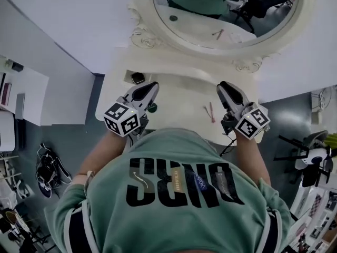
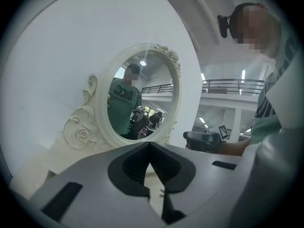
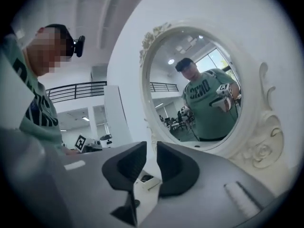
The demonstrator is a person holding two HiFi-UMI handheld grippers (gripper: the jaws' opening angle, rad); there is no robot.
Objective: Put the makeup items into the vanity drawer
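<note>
White table (image 1: 179,100) under the mirror (image 1: 210,28) carries pink sticks (image 1: 209,112) near our right hand-held gripper (image 1: 227,91), jaws slightly apart and empty, so we should lower it squarely over them, with the left hand-held gripper (image 1: 149,90) pressed together.

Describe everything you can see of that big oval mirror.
The mirror is oval, set in a cream-white frame with carved scrolls and rosettes at its lower corners. It stands upright at the back of the white vanity top, against a white wall, reflecting the person in a green shirt.
</note>
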